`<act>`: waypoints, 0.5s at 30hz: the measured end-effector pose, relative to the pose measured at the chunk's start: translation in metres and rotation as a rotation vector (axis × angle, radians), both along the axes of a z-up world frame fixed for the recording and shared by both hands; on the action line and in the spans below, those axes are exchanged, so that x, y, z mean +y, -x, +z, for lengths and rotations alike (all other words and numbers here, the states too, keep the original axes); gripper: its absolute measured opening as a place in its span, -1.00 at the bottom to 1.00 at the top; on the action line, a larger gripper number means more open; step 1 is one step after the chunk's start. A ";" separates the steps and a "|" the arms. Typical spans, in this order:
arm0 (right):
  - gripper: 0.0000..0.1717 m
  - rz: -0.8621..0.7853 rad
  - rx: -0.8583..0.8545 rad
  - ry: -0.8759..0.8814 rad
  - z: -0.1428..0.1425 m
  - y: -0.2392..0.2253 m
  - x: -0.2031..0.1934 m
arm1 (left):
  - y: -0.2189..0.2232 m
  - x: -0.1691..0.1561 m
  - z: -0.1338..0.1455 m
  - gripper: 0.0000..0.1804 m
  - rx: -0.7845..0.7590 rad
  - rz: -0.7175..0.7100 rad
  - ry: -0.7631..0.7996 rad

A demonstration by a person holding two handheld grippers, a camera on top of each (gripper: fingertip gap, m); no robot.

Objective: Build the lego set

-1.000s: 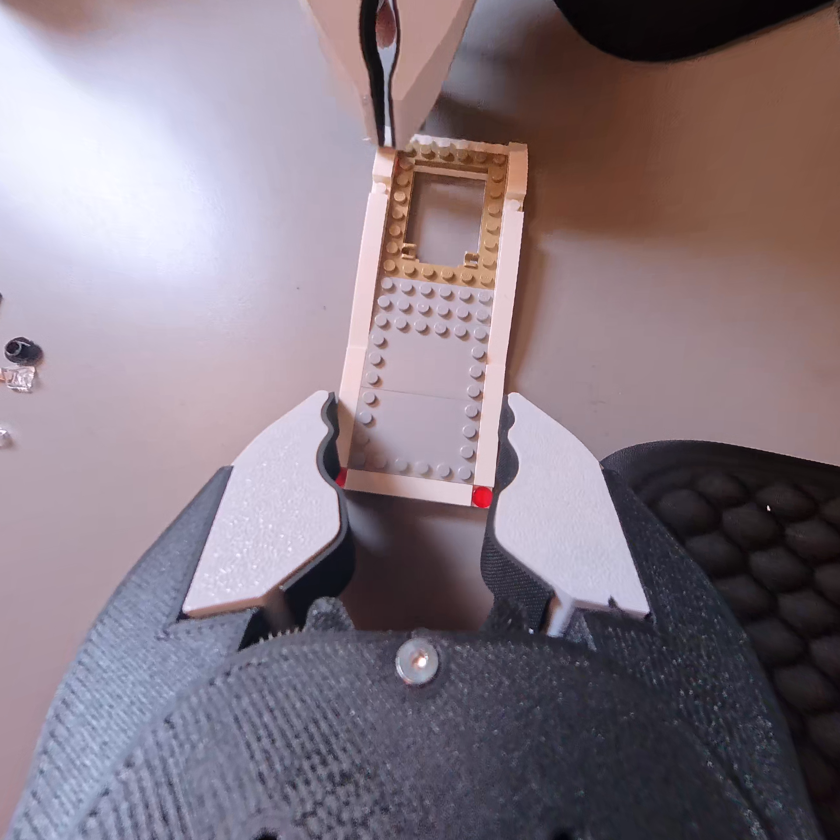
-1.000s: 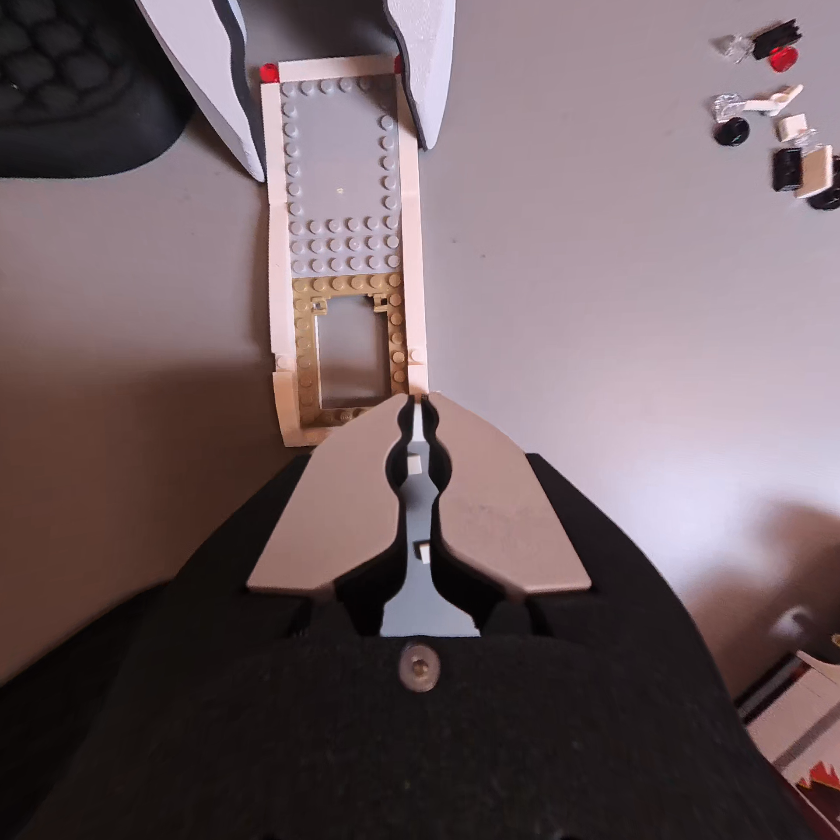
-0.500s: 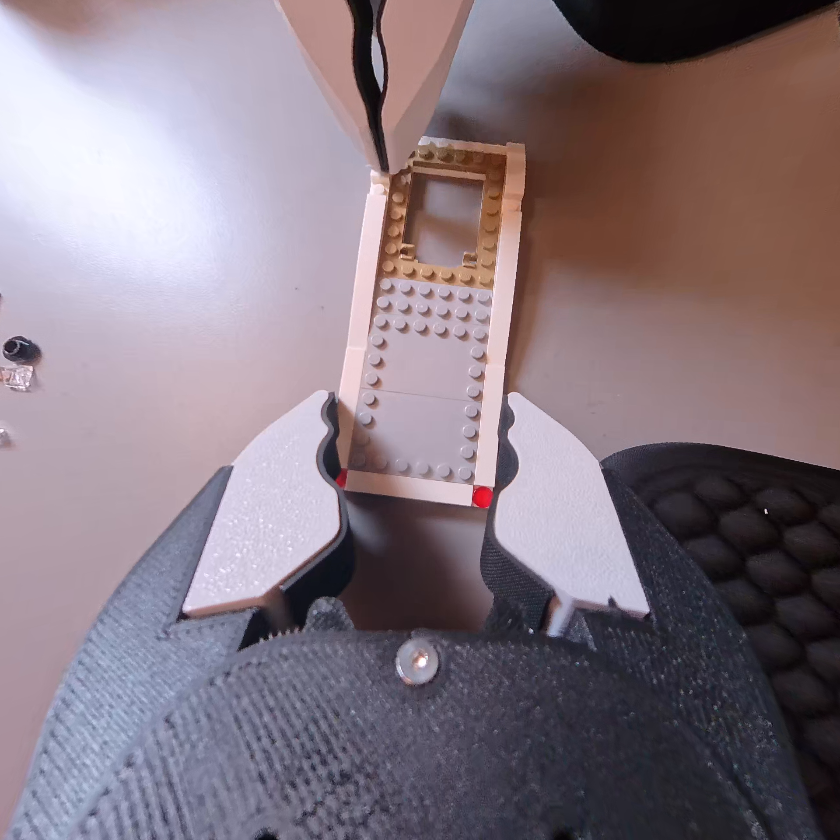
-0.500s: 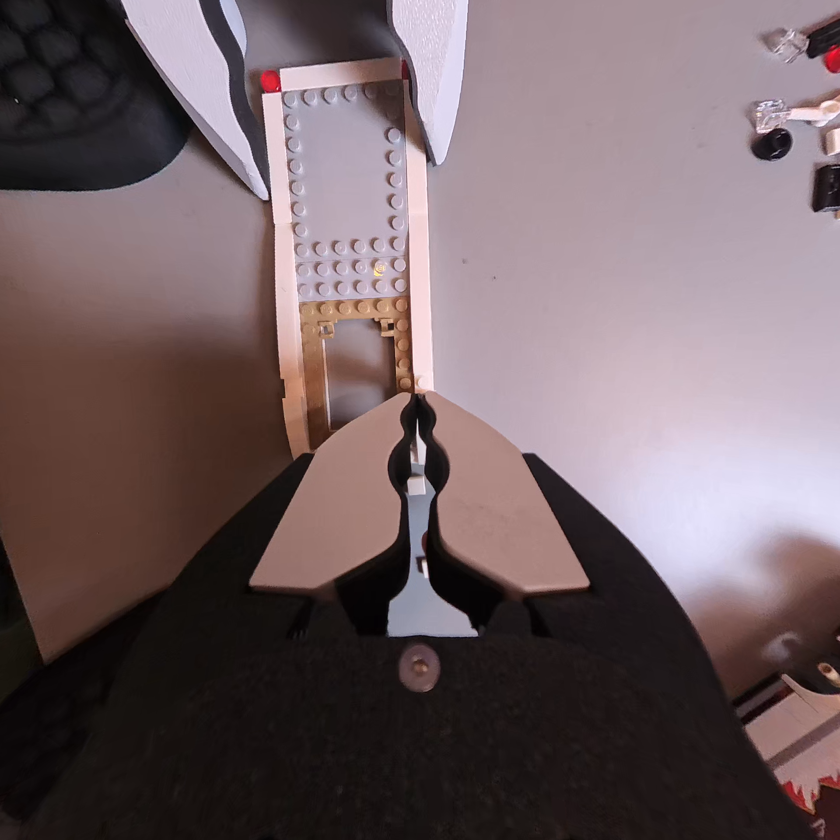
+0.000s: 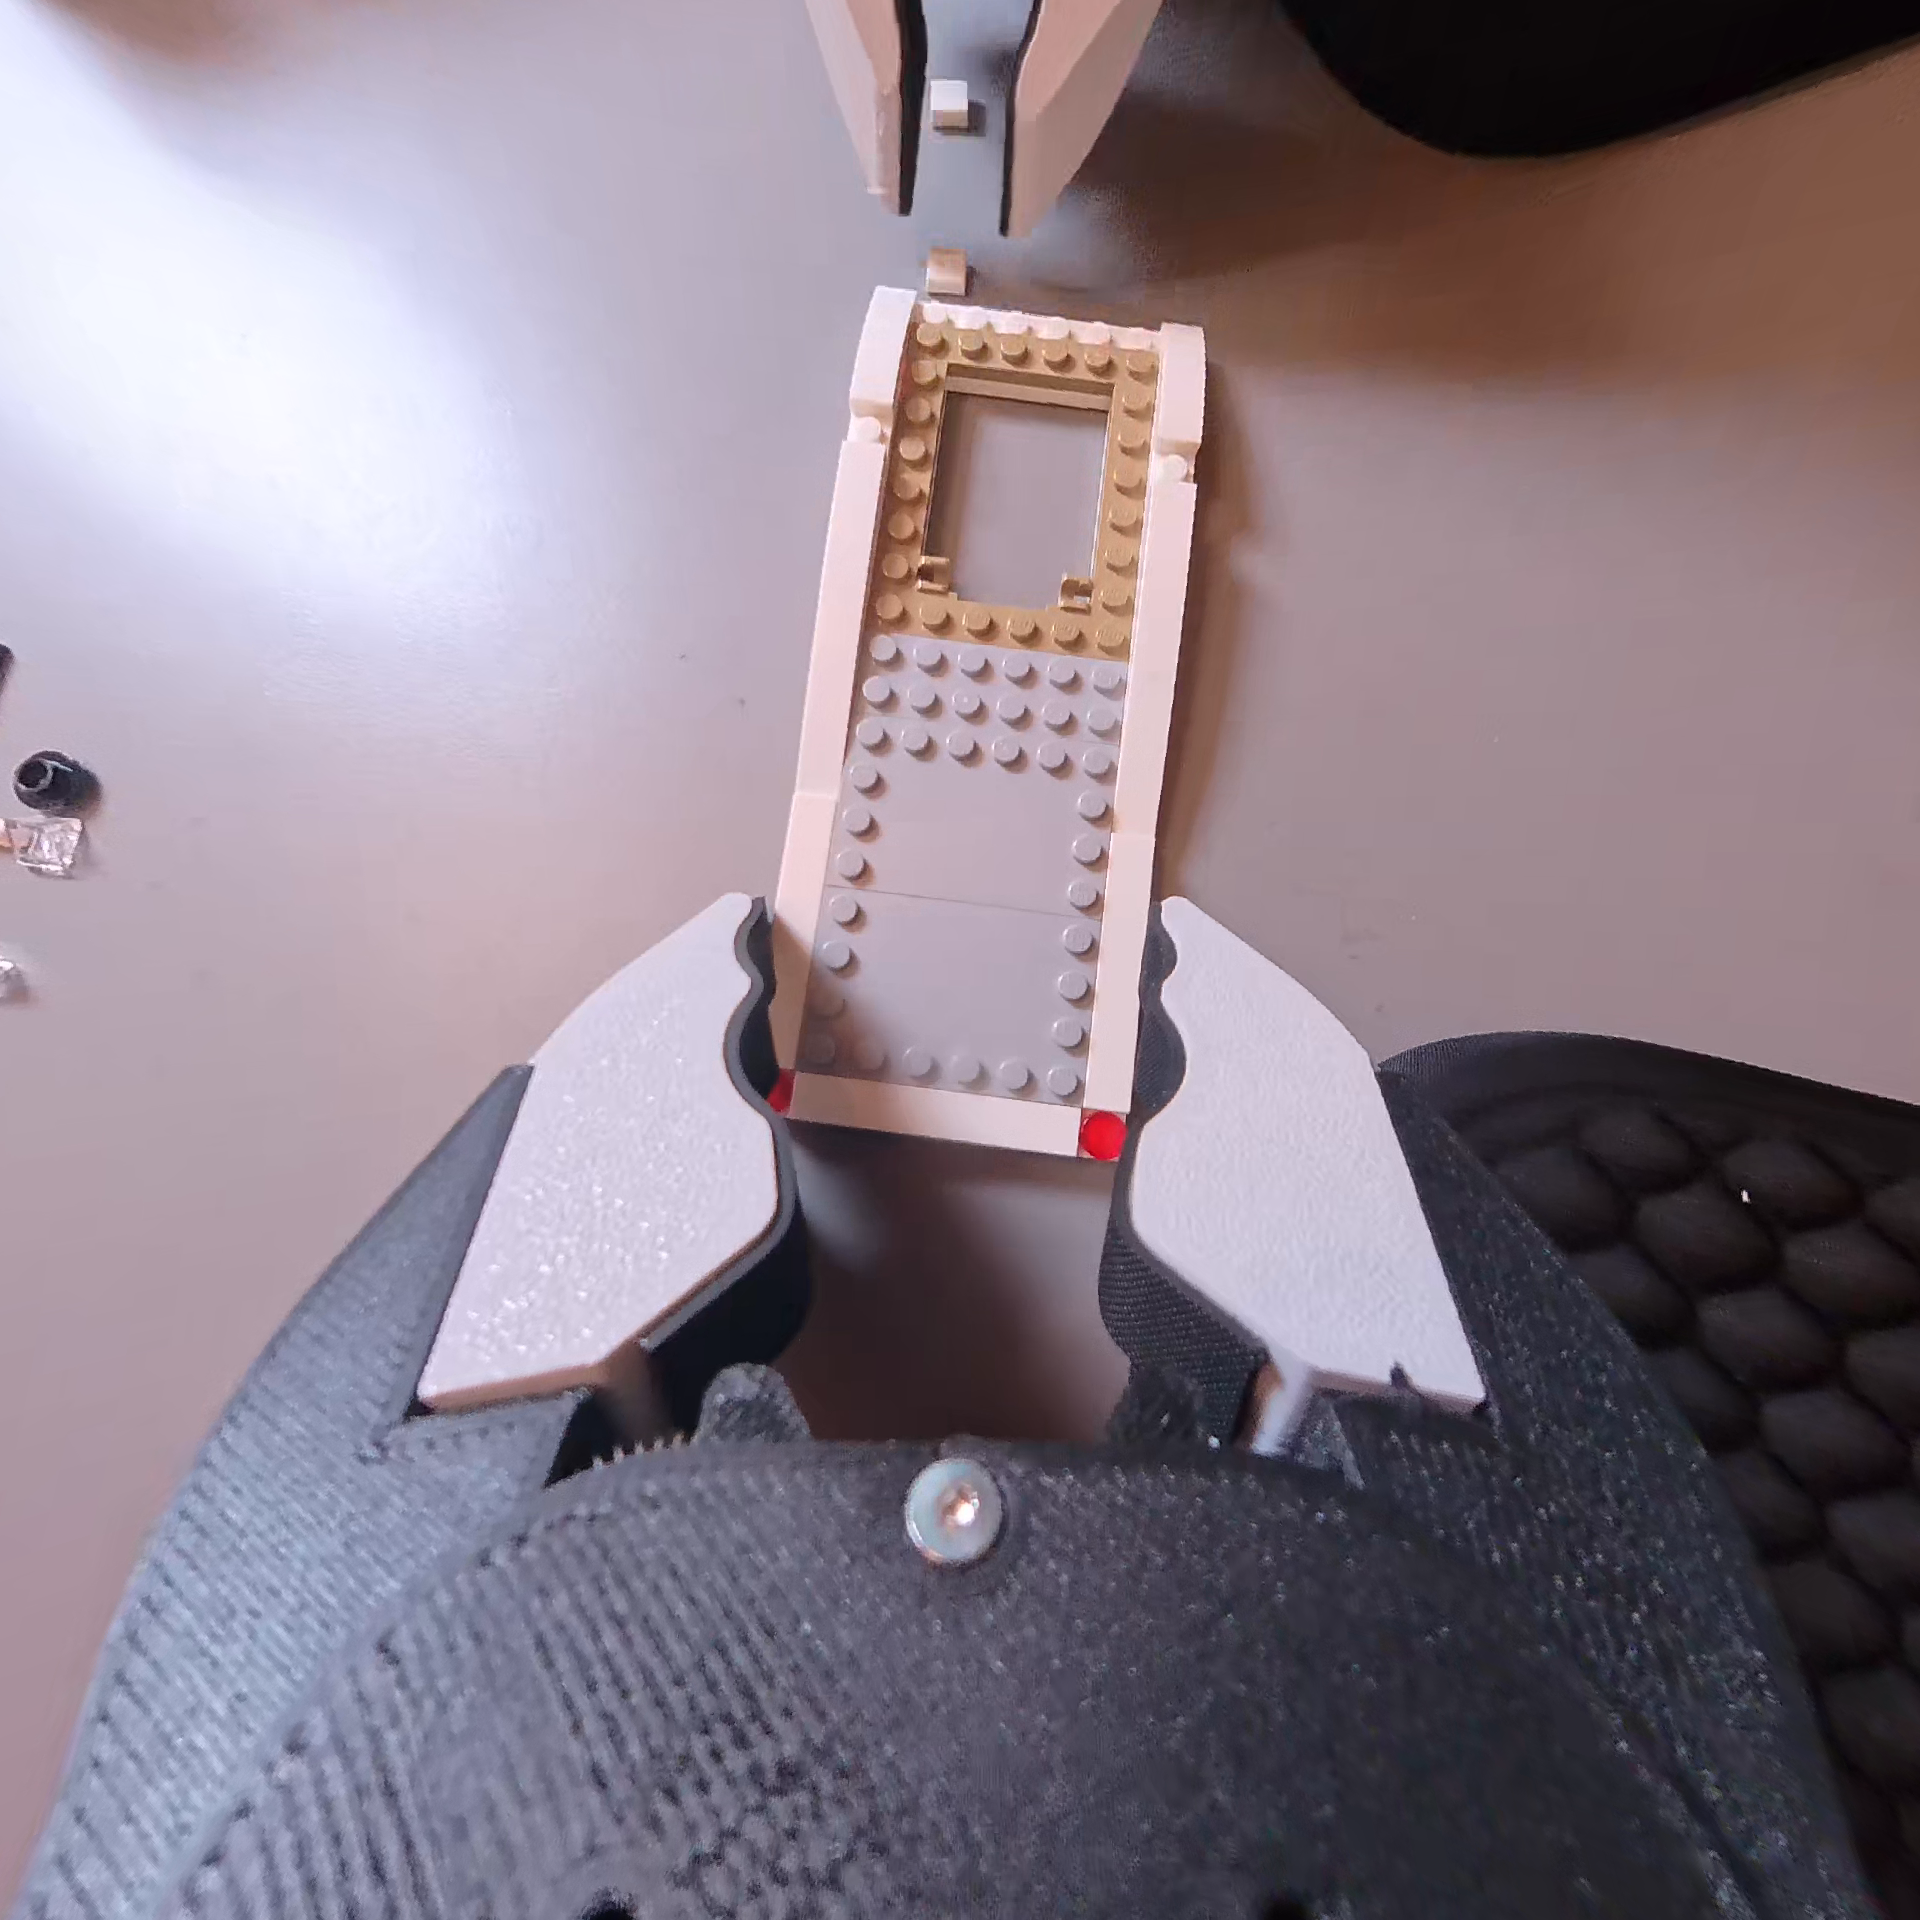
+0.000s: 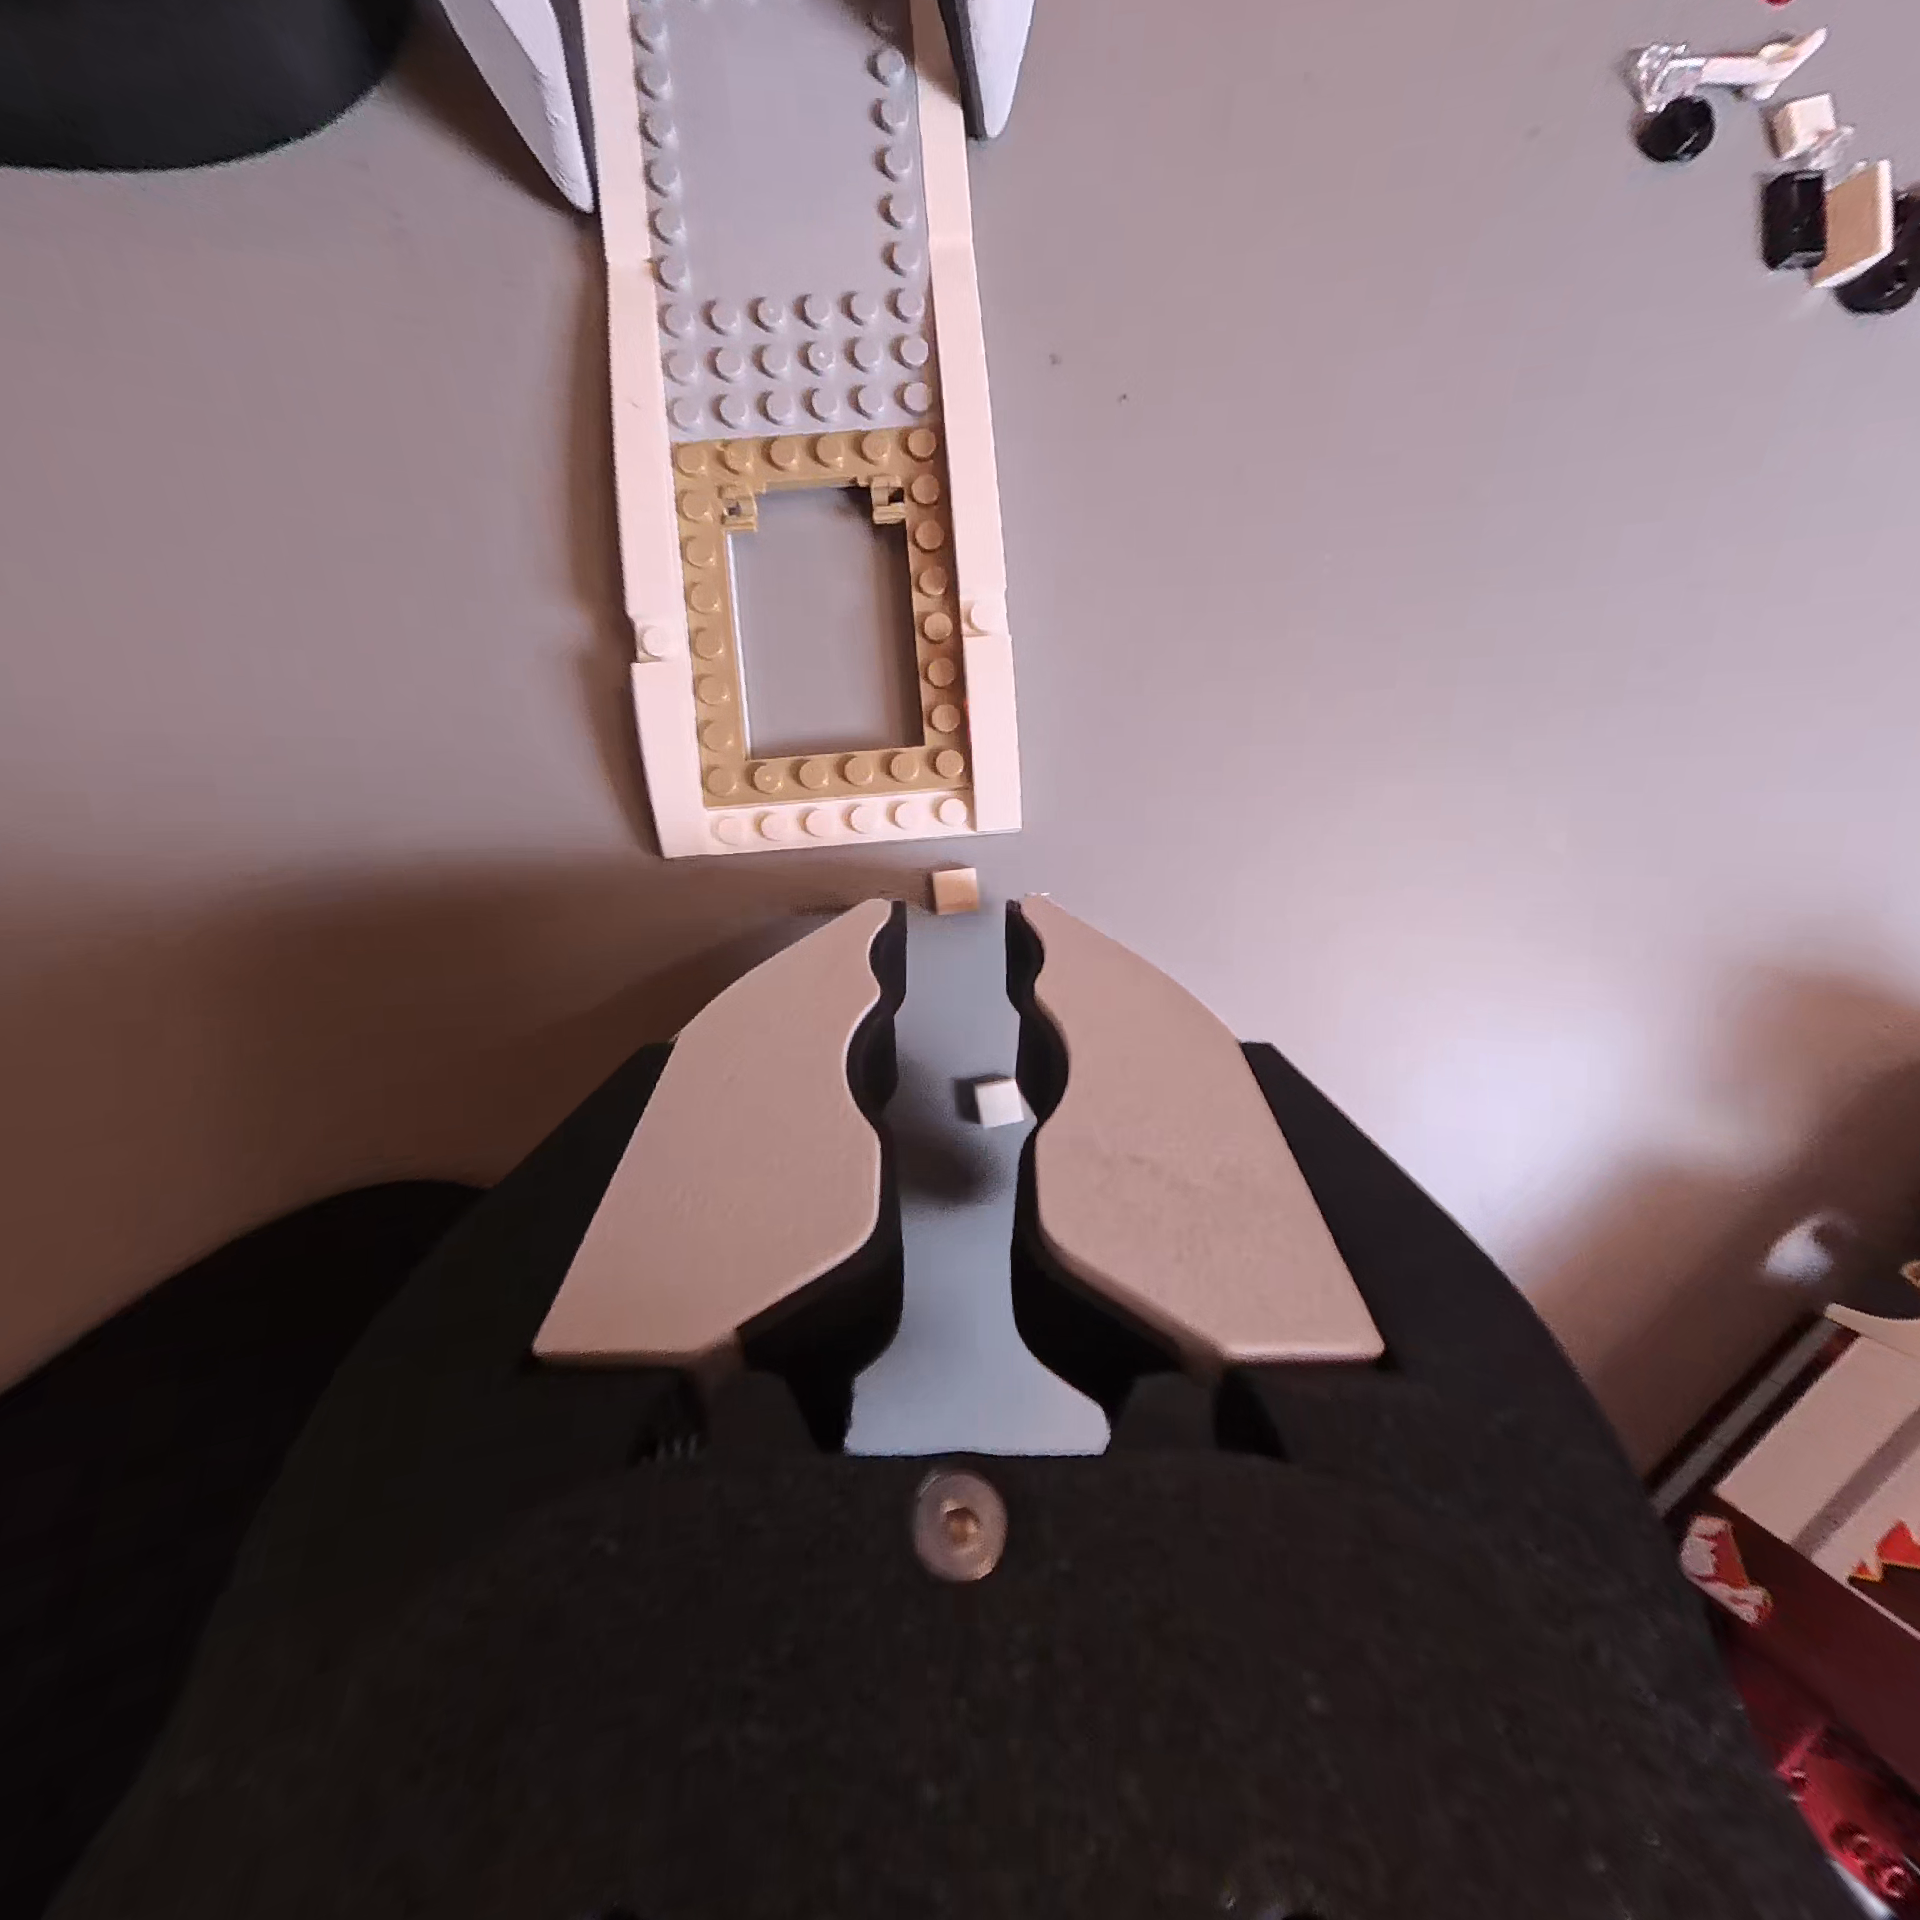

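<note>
We take the long brick base (image 5: pixel 977 831) as our landmark: one assembly, white-edged, with grey studded plates and one tan frame, lying flat on the bench (image 6: pixel 1351 623). The left claw (image 5: pixel 961 914) grips its end with the two red studs (image 5: pixel 1101 1132), one pad pressed to each white side. Just beyond the base's tan end hangs the right claw (image 6: pixel 954 912), parted and holding nothing. We count two small pale square pieces. One (image 6: pixel 954 891) lies between the base's tan end and the right claw's tips, and the other (image 6: pixel 994 1101) lies farther from the base, on the bench between that claw's fingers. We judge that either could be nudged away by those tips, and the base, clamped at one end only, could pivot. Well to one side of the base lies a scatter of loose parts (image 6: pixel 1787 156), too jumbled for us to count.
</note>
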State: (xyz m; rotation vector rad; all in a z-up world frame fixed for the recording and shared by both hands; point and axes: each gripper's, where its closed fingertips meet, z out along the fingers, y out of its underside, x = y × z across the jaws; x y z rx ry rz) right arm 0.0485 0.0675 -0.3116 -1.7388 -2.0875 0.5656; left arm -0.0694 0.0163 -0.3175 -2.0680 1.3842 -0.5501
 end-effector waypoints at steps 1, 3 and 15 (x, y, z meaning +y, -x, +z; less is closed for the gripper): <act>-0.82 0.001 -0.014 0.002 -0.002 0.000 0.001 | 0.000 0.000 0.000 -0.24 0.001 0.002 0.000; -0.84 0.011 -0.030 0.019 -0.004 0.002 0.000 | 0.000 0.000 0.000 -0.24 0.001 0.005 0.000; -0.92 0.006 -0.059 0.059 -0.005 0.003 -0.003 | -0.001 0.000 0.000 -0.24 0.002 0.010 0.000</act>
